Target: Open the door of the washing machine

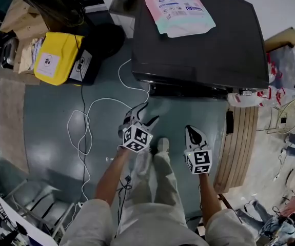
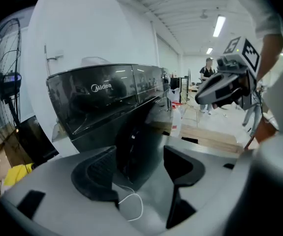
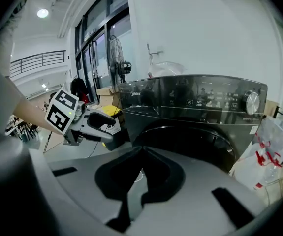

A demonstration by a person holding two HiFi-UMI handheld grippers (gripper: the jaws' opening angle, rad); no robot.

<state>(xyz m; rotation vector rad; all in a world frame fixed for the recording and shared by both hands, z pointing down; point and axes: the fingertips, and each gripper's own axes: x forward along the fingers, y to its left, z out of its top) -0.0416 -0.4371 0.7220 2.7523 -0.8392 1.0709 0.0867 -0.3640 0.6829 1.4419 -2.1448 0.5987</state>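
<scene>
So far nothing of the task looks done. The round door point(image 3: 190, 144) on the front of the dark Midea washing machine point(image 1: 203, 40) sits shut, straight ahead of the right claw point(image 3: 141, 156), and neither claw touches it. The right claw has its jaws pressed together with nothing between them. The left claw point(image 2: 141, 166) has its jaws spread apart and empty, with the machine's front edge showing in the gap beyond them. In the head view both hang low in front of the machine, the left claw point(image 1: 146, 114) nearer to it than the right claw point(image 1: 192, 132). Reaching the door's edge and pulling it open appears to be all that is left.

Below the claws is a smooth grey-blue floor, with a white cable point(image 1: 85, 127) looping to the left of the left claw. A detergent pouch point(image 1: 177, 8) lies on the machine's top, beyond both claws. Further left sits a yellow bag point(image 1: 57, 55) on cardboard boxes, and a wooden pallet point(image 1: 239, 142) lies just right of the right claw. The room is bright and white-walled, and a standing fan point(image 3: 116, 58) stands beyond the machine.
</scene>
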